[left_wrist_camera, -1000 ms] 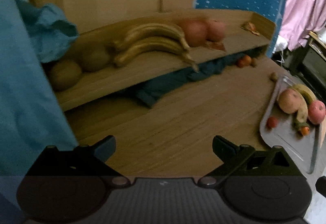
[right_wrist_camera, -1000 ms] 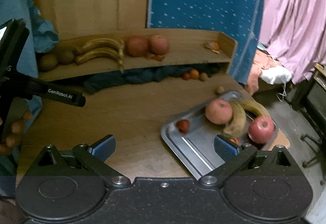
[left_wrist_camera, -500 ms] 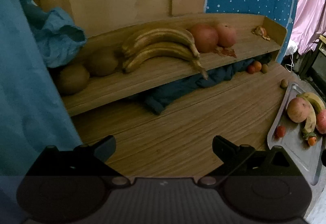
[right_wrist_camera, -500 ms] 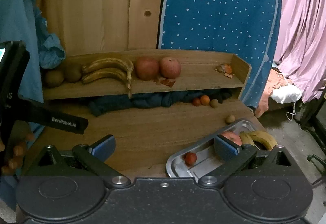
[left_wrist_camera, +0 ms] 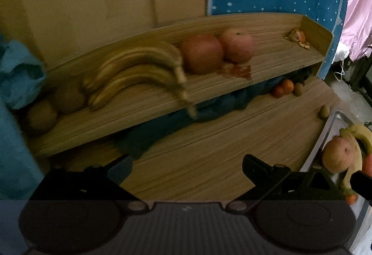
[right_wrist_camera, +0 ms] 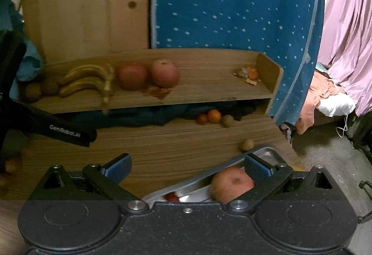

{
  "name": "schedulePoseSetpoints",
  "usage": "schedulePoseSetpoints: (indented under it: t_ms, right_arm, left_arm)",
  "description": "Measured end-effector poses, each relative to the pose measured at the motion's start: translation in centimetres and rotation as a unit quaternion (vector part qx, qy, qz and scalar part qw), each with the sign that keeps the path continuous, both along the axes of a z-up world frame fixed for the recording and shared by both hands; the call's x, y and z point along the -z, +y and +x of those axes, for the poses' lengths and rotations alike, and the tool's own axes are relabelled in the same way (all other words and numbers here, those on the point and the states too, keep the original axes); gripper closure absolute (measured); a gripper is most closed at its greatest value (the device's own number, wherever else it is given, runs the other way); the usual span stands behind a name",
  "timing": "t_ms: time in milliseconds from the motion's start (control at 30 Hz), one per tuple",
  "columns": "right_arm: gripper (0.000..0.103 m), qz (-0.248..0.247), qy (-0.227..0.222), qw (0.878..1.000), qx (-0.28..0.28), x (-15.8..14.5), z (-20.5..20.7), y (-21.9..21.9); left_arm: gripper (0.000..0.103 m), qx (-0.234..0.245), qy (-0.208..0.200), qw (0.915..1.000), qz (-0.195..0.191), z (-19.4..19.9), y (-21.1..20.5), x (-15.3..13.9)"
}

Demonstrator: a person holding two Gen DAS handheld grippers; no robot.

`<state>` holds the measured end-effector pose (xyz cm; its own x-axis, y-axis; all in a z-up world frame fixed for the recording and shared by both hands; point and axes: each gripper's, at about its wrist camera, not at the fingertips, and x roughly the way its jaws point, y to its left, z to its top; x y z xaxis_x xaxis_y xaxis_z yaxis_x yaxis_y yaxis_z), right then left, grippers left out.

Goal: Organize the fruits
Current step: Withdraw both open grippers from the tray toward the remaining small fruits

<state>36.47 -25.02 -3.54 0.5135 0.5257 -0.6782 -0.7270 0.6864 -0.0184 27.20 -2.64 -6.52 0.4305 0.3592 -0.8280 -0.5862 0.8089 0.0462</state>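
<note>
Since half a second ago the right gripper (right_wrist_camera: 187, 168) has dropped lower and nearer the metal tray (right_wrist_camera: 267, 151), which now sits partly hidden behind its body; the left gripper (left_wrist_camera: 187, 164) has closed in slightly on the wooden shelf (left_wrist_camera: 232, 90). Both grippers stand spread wide and hold nothing.

Left view: the shelf carries two kiwis (left_wrist_camera: 41, 115), a bunch of bananas (left_wrist_camera: 137, 69), two apples (left_wrist_camera: 202, 54) and orange peel (left_wrist_camera: 298, 37). At the right edge the tray (left_wrist_camera: 325, 138) holds an apple (left_wrist_camera: 339, 156) and a banana (left_wrist_camera: 359, 135).

Right view only: the left gripper's body (right_wrist_camera: 67, 133) at the left edge, fingers of a hand (right_wrist_camera: 14, 163) beneath it, and a small red fruit (right_wrist_camera: 172, 197) in the tray beside the apple (right_wrist_camera: 232, 183). The banana is hidden here.

Both views show small fruits (right_wrist_camera: 214, 116) on the table (right_wrist_camera: 174, 145) under the shelf and one brown fruit (right_wrist_camera: 247, 144) just beside the tray's far rim.
</note>
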Motion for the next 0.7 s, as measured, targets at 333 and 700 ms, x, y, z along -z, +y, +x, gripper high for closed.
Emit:
schedulePoseSetpoints:
  t_ms: [333, 700]
  right_arm:
    - [0.001, -0.021, 0.019, 1.0, -0.006, 3.7, 9.3, -2.9]
    - [0.001, -0.025, 0.043, 0.998, -0.032, 6.1, 15.6, -3.2]
  left_arm:
    - [0.0, -0.009, 0.05, 0.9986, -0.018, 7.8, -2.9, 2.6]
    - [0.0, -0.013, 0.08, 0.9965, -0.017, 12.9, -4.5, 4.0]
